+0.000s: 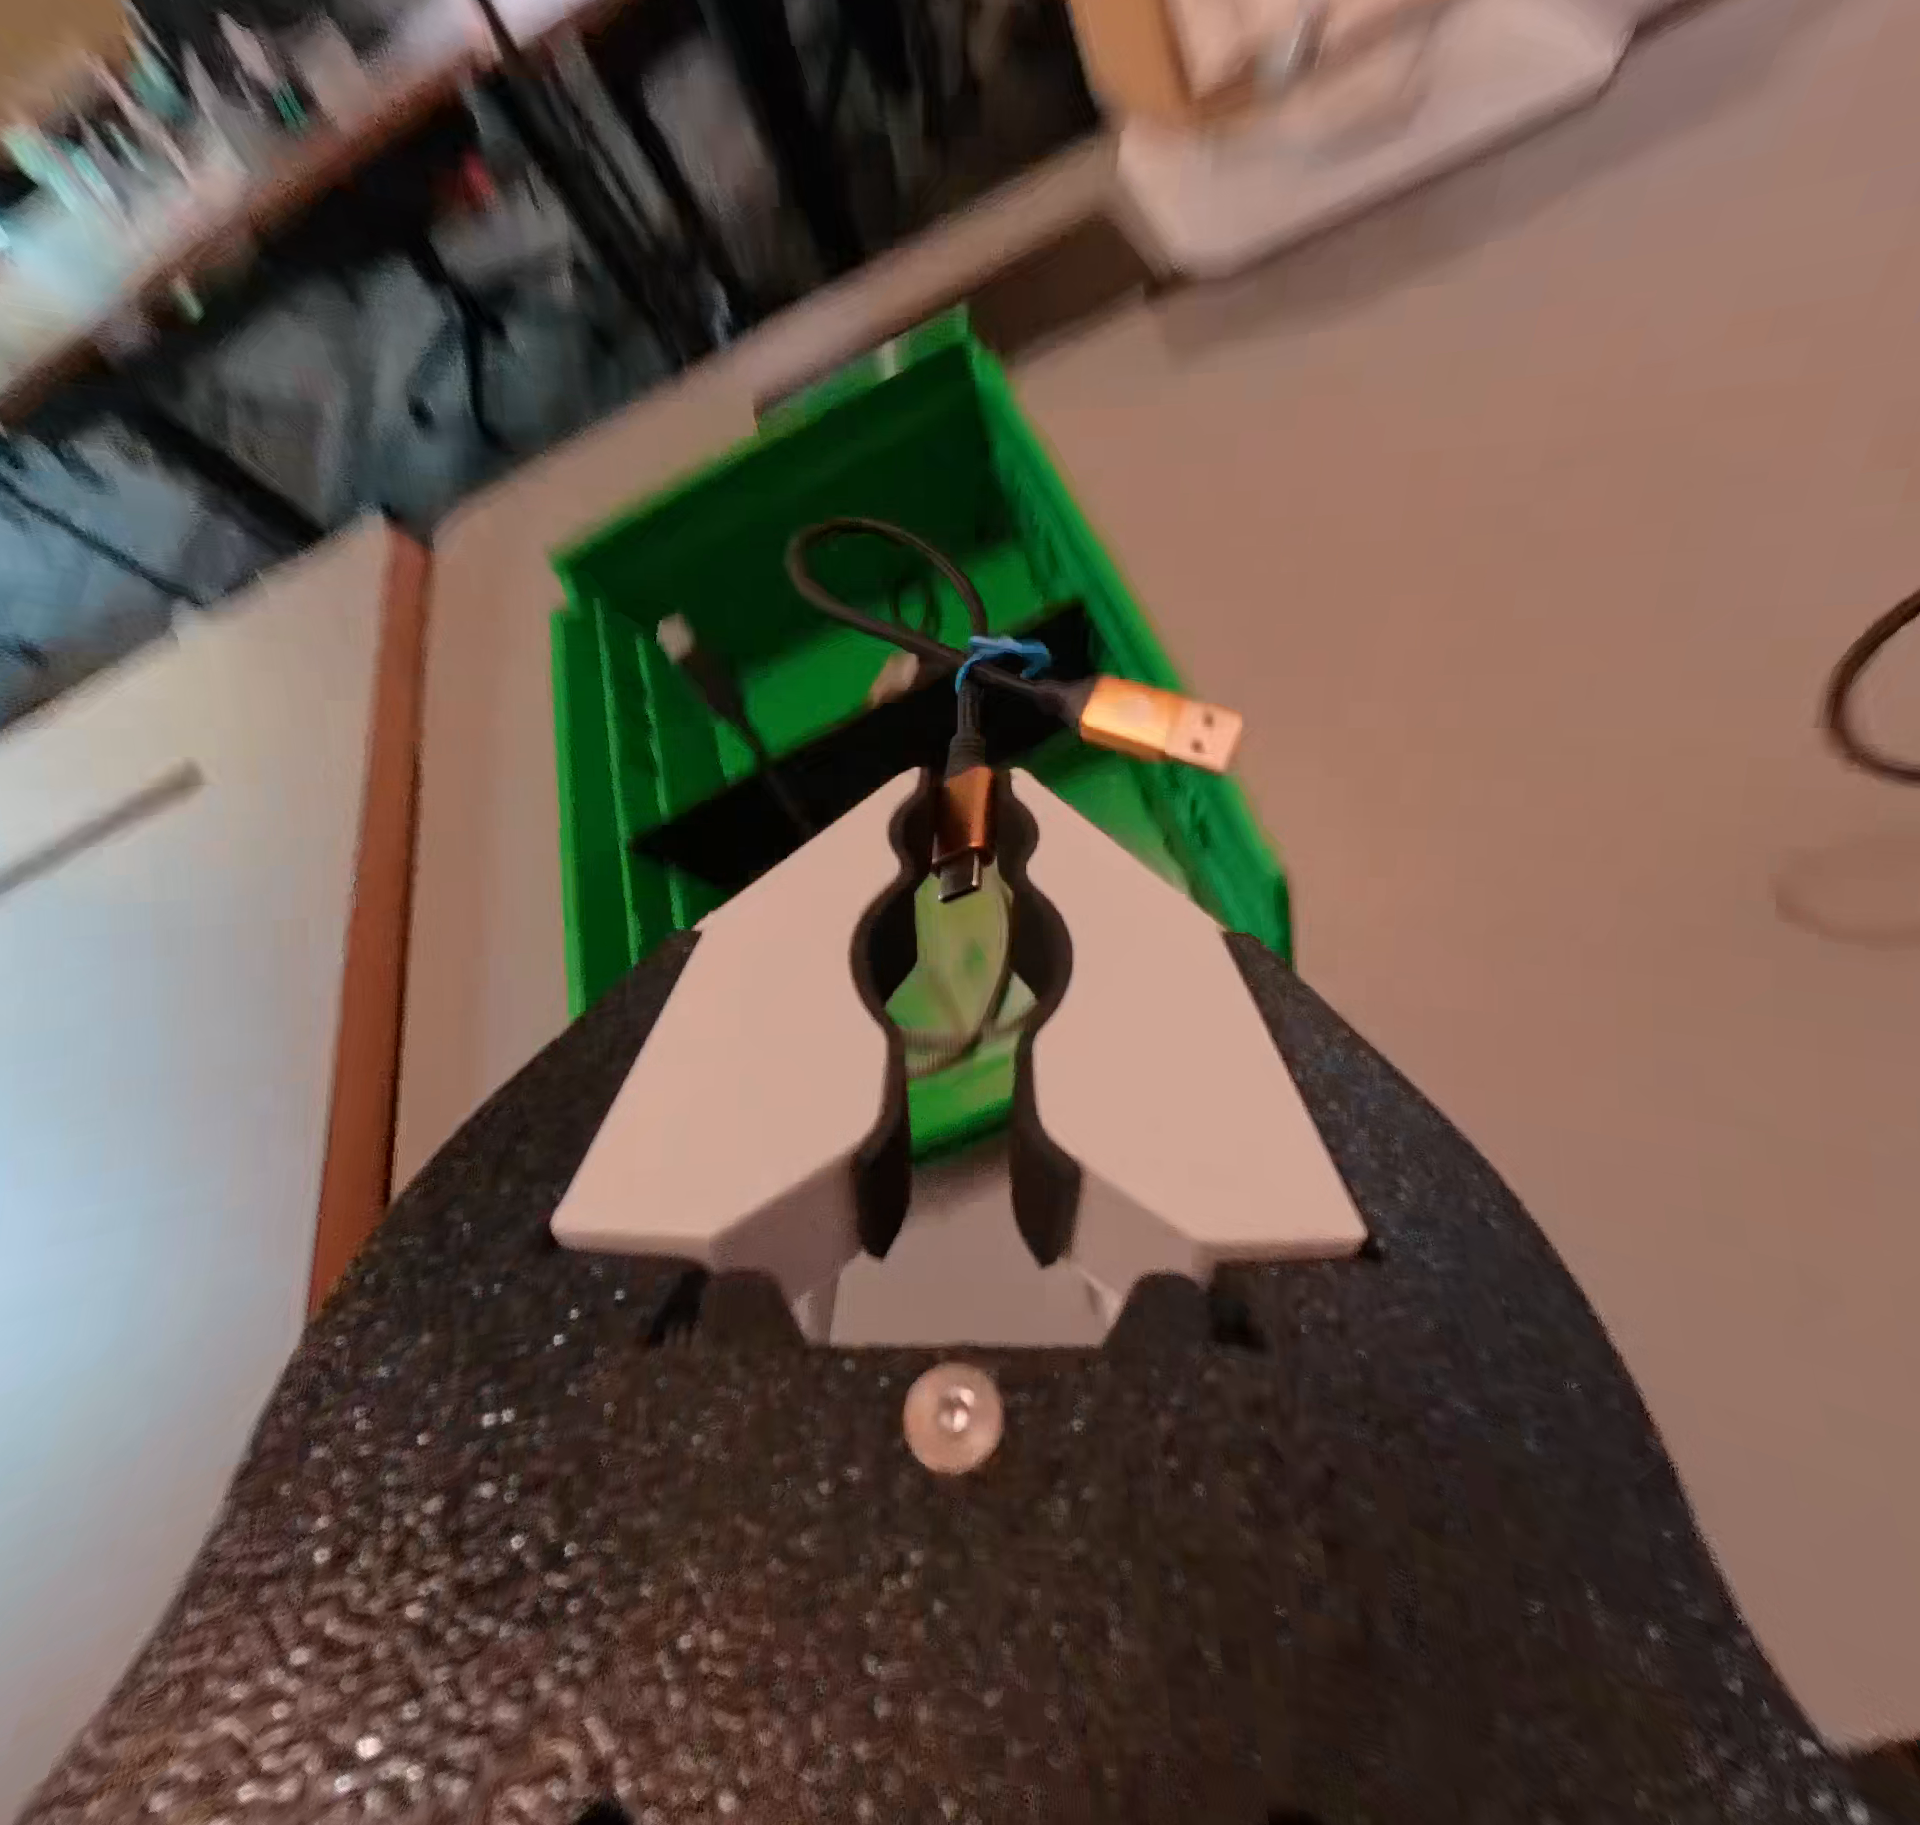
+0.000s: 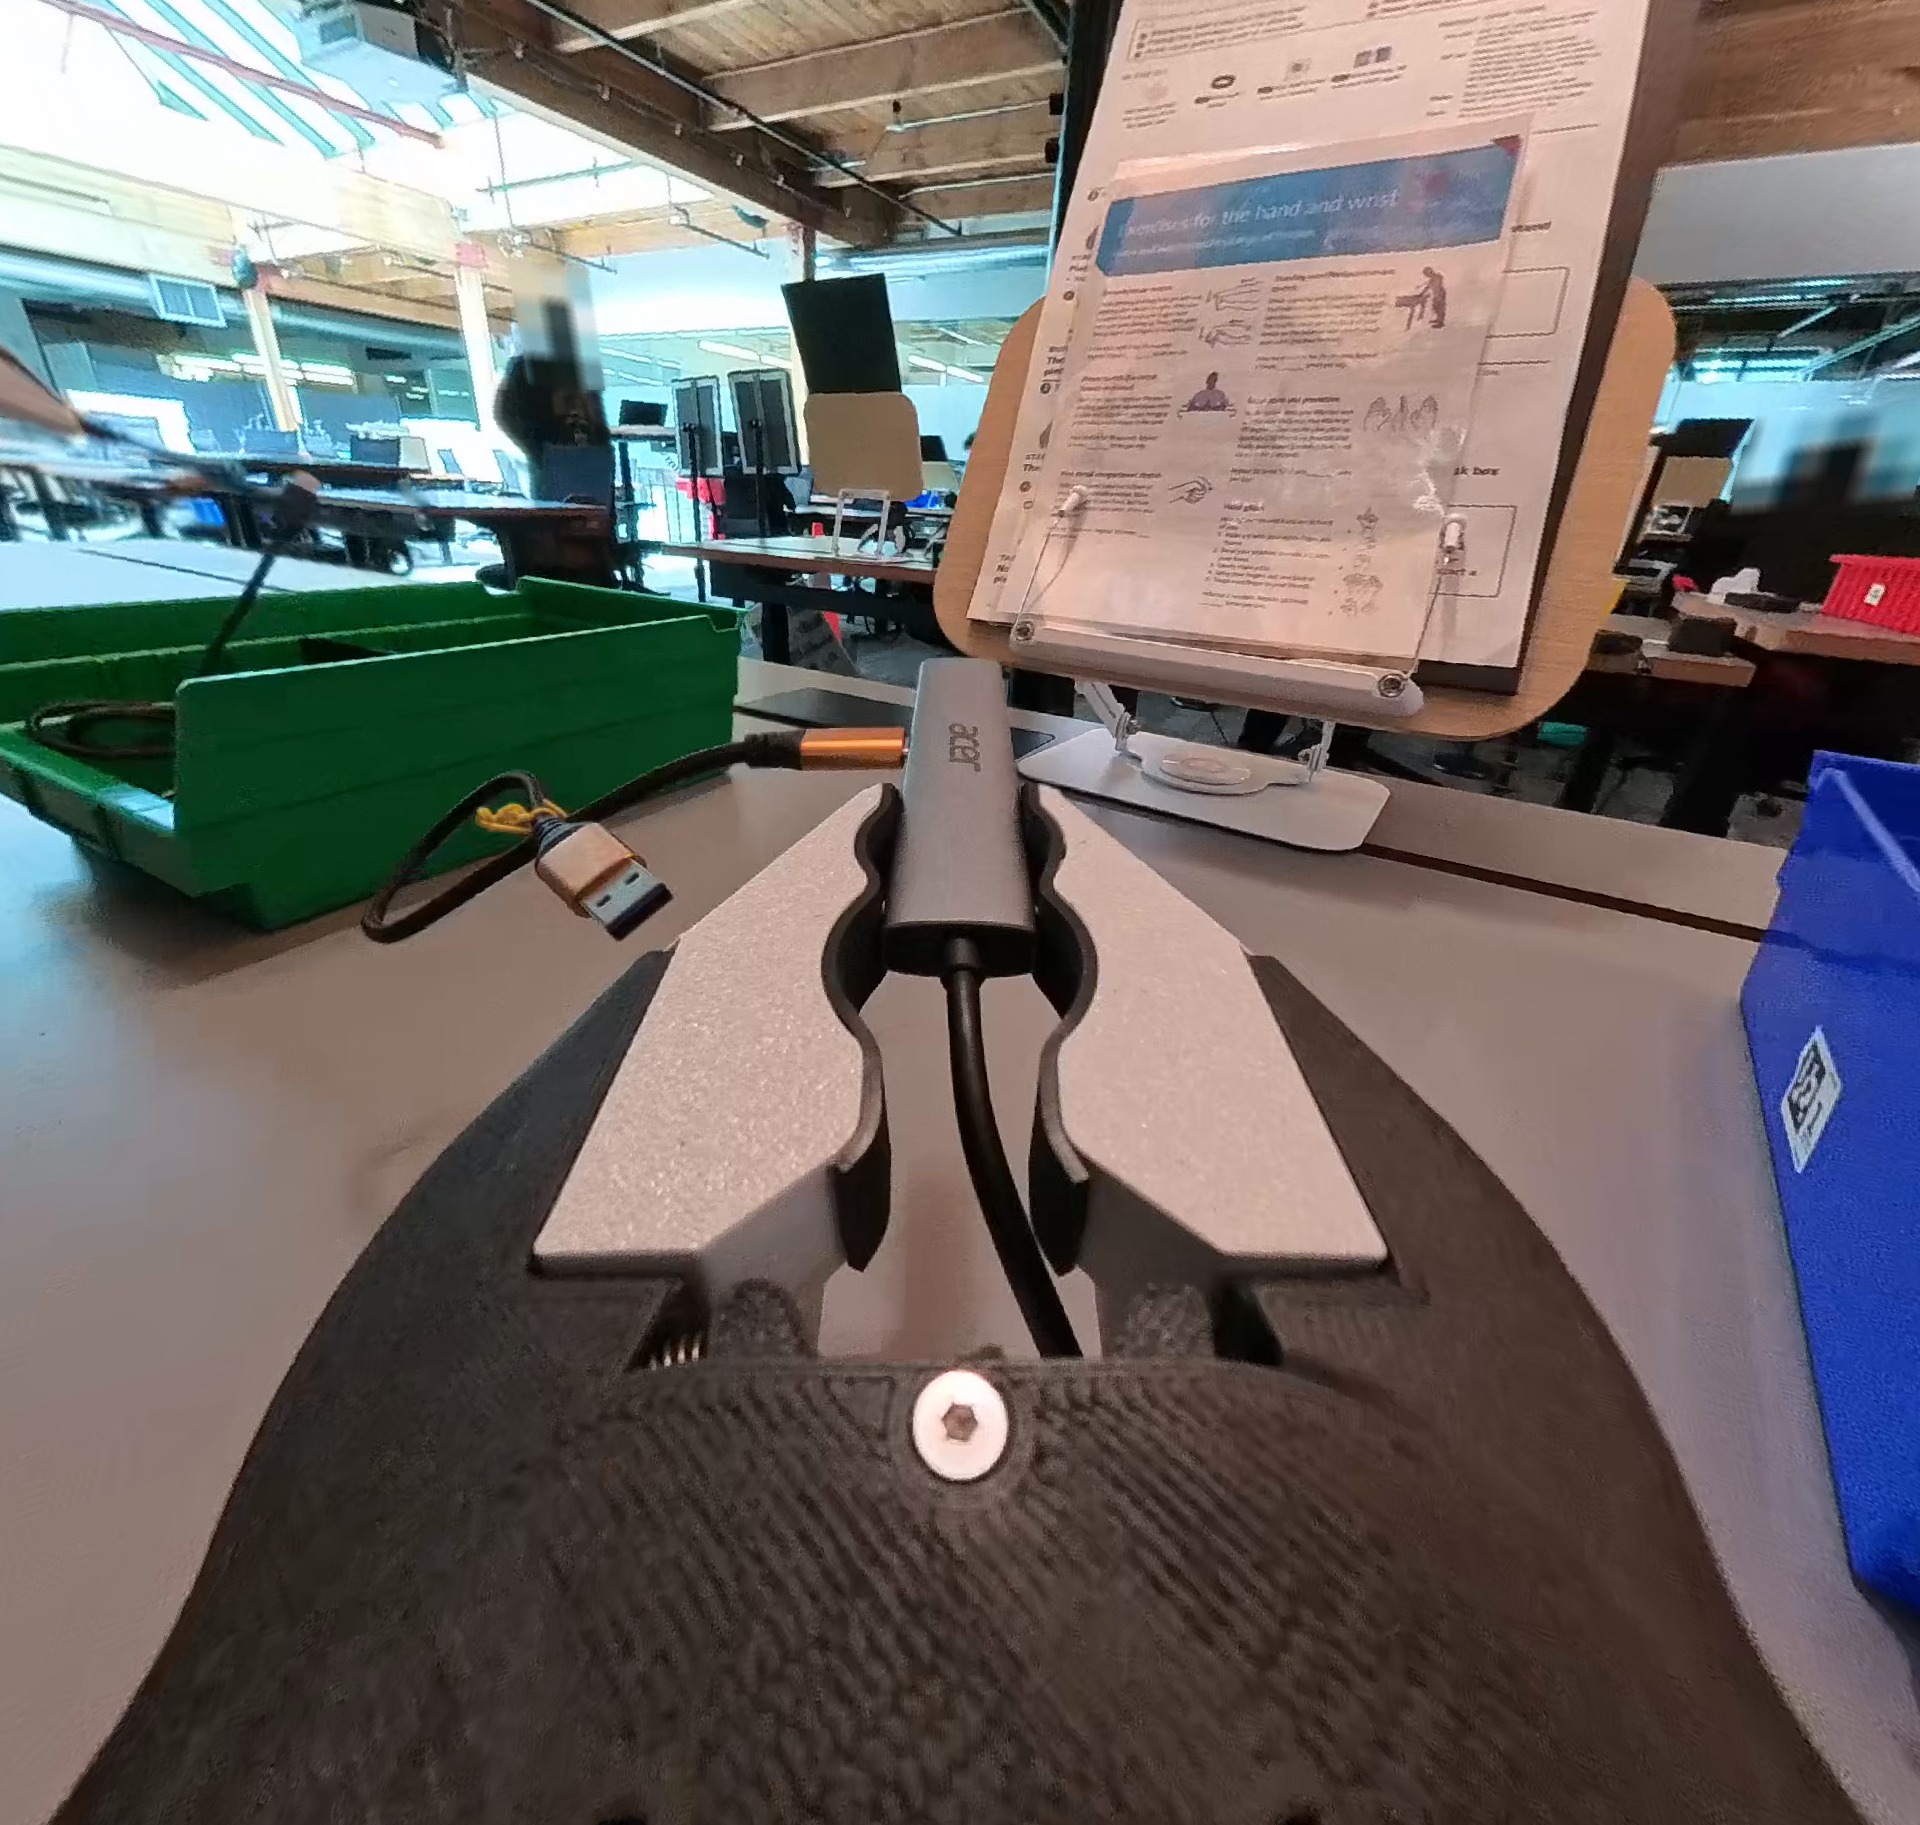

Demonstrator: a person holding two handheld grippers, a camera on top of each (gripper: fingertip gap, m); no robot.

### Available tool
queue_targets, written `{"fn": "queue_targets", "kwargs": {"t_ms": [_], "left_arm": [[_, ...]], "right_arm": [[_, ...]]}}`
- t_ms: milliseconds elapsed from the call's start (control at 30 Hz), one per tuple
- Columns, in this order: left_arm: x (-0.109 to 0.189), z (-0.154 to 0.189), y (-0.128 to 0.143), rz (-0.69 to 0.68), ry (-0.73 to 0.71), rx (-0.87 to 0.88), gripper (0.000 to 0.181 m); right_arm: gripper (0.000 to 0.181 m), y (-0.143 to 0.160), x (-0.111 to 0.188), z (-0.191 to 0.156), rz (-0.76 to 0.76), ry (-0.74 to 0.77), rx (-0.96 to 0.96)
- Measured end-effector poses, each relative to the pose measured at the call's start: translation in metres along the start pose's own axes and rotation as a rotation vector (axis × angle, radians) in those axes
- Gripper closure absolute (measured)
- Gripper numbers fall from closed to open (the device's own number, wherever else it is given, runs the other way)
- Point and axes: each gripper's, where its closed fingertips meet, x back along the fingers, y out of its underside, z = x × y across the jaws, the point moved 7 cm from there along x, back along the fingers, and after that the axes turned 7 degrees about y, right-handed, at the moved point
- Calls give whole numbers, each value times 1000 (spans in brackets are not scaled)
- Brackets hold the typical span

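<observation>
My left gripper (image 1: 962,809) is shut on the small copper plug end of a short black braided cable (image 1: 961,736) and holds it above a green bin (image 1: 1122,632). The cable is looped, bound with a blue tie (image 1: 1003,655), and its wide copper plug (image 1: 1158,721) sticks out right. More cables lie in the bin. My right gripper (image 2: 961,819) is shut on a grey USB hub (image 2: 961,799) just above the table; the hub's black lead runs back between the fingers. A second braided cable (image 2: 644,788) with a yellow tie is plugged into the hub's left side, its free plug (image 2: 603,876) hanging.
The green bin (image 2: 416,726) stands left of the hub on the grey table (image 2: 208,1100). A blue bin (image 2: 1849,1152) is at the right edge. A document stand with printed sheets (image 2: 1278,404) rises behind the hub. A person stands far off among desks. The grippers' ends are close to 35 cm from one another.
</observation>
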Motion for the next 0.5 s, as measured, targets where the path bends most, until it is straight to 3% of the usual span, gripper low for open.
{"fn": "queue_targets", "kwargs": {"t_ms": [33,133,233,333,500], "left_arm": [[12,6,-12,90,-15,-24,173],[34,37,-40,273,72,-134,173],[26,84,-47,284,411,-239,172],[1,123,-29,101,704,-410,172],[-53,156,7,-161,833,-689,173]], "right_arm": [[160,-1,1,1,5,4,-7],[159,-3,3,6,29,24,-12],[159,-8,7,13,73,43,-11],[159,-14,15,26,125,86,-16],[159,-15,24,51,137,146,-25]]}}
